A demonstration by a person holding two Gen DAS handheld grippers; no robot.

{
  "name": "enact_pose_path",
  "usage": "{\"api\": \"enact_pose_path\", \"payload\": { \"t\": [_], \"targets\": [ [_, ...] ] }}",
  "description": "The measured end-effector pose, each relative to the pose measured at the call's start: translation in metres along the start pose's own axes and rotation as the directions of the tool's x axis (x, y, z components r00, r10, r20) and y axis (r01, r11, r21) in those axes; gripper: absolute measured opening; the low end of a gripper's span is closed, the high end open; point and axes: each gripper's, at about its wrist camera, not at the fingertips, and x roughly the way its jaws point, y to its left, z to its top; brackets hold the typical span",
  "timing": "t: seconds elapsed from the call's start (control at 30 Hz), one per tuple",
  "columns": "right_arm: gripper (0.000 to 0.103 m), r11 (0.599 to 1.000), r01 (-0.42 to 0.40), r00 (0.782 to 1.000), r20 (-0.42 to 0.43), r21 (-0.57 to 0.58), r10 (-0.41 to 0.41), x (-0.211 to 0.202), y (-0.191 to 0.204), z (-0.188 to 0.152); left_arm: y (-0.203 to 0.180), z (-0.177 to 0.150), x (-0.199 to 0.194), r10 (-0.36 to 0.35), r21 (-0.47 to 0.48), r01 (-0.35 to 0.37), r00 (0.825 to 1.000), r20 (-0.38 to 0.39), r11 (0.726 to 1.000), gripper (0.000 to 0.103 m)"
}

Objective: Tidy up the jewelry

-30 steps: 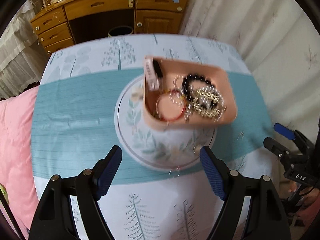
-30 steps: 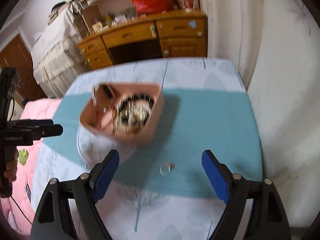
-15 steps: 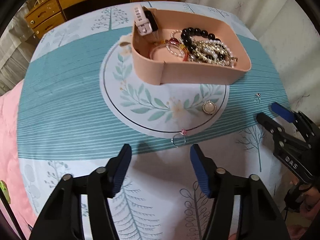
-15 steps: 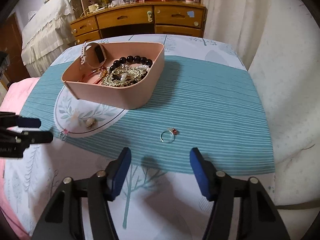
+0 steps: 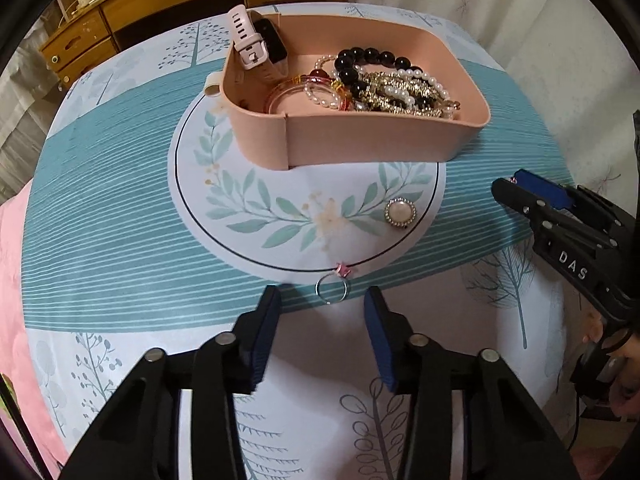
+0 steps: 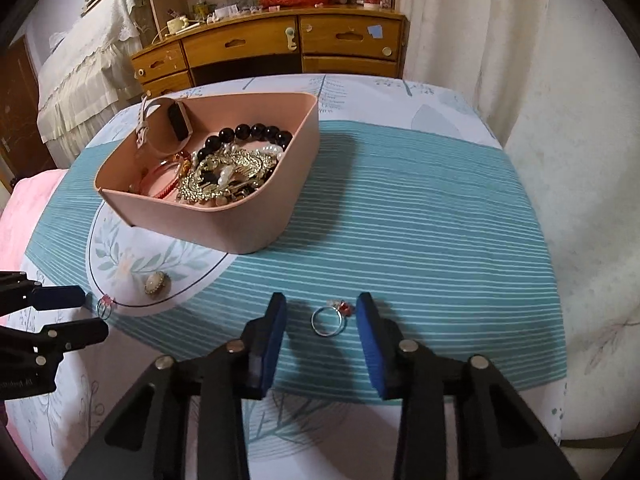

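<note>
A pink tray [image 5: 360, 148] [image 6: 256, 224] holds a watch, bead bracelets and gold chains. A silver ring with a pink stone [image 5: 331, 287] [image 6: 103, 306] lies on the tablecloth between the tips of my open left gripper [image 5: 322, 302]. A silver ring with a red stone [image 6: 330, 318] lies between the fingers of my open right gripper [image 6: 322, 314], not gripped. A round pearl brooch [image 5: 400, 212] [image 6: 157, 282] lies on the white circle of the cloth. The right gripper also shows in the left wrist view [image 5: 520, 188], the left one in the right wrist view [image 6: 84, 312].
The round table has a teal and white printed cloth [image 6: 420, 208]. A wooden dresser [image 6: 280, 48] stands behind it. A curtain [image 6: 480, 20] hangs at the right. A pink bed cover [image 5: 8, 280] lies at the left.
Both grippers have dropped lower and moved forward to the table, narrowing their jaws. Each now straddles a ring. The tray has not moved.
</note>
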Motion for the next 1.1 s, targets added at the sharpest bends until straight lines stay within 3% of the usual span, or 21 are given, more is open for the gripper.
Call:
{"api": "enact_pose_path", "payload": {
  "t": [0.1,0.13,0.3,0.5,0.53,0.57,0.63,0.7,0.77,0.83,1.1],
  "targets": [
    [0.028,0.999,0.014,1.0,-0.002,-0.034,-0.014,-0.001,0.002,-0.001,0.003,-0.002,-0.002,-0.01,-0.016,0.011,1.0,0.014,1.0,0.037],
    [0.021,0.999,0.006,1.0,-0.002,-0.036,-0.006,-0.001,0.001,-0.001,0.003,-0.003,-0.002,-0.003,-0.016,0.003,1.0,0.019,1.0,0.034],
    [0.019,0.996,-0.011,1.0,-0.01,-0.086,0.01,-0.002,0.002,-0.001,0.009,-0.008,-0.007,0.013,-0.022,-0.013,0.999,0.036,1.0,0.011],
    [0.018,0.995,-0.027,0.999,-0.031,-0.095,0.024,-0.003,0.006,-0.001,0.014,-0.008,-0.009,-0.004,-0.016,0.005,0.998,0.056,1.0,0.006],
    [0.008,0.995,-0.034,0.999,-0.035,-0.097,0.031,-0.003,0.007,-0.001,0.014,-0.008,-0.009,-0.005,-0.018,0.006,0.999,0.054,1.0,0.006],
    [0.008,0.994,-0.038,0.999,-0.041,-0.098,0.034,-0.003,0.008,0.0,0.015,-0.008,-0.009,-0.005,-0.021,0.006,0.999,0.049,1.0,0.006],
    [0.008,0.995,-0.041,0.998,-0.045,-0.095,0.037,-0.005,0.011,0.0,0.016,-0.008,-0.01,-0.013,-0.024,0.014,0.999,0.039,1.0,0.01],
    [0.008,0.995,-0.046,0.998,-0.04,-0.093,0.043,-0.008,0.014,-0.001,0.014,-0.008,-0.01,-0.029,-0.023,0.03,0.999,0.032,0.999,0.036],
    [0.008,0.994,-0.05,0.998,-0.041,-0.098,0.046,-0.009,0.016,-0.003,0.014,-0.01,-0.012,-0.04,-0.024,0.041,0.998,0.041,0.999,0.05],
    [0.008,0.994,-0.058,0.998,-0.046,-0.098,0.053,-0.009,0.018,-0.004,0.013,-0.01,-0.013,-0.055,-0.03,0.057,0.997,0.052,0.998,0.05],
    [0.008,0.996,-0.064,0.997,-0.047,-0.055,0.062,-0.018,0.015,-0.006,0.004,-0.002,-0.005,0.019,0.02,-0.02,0.998,0.064,1.0,0.046]
  ]
}}
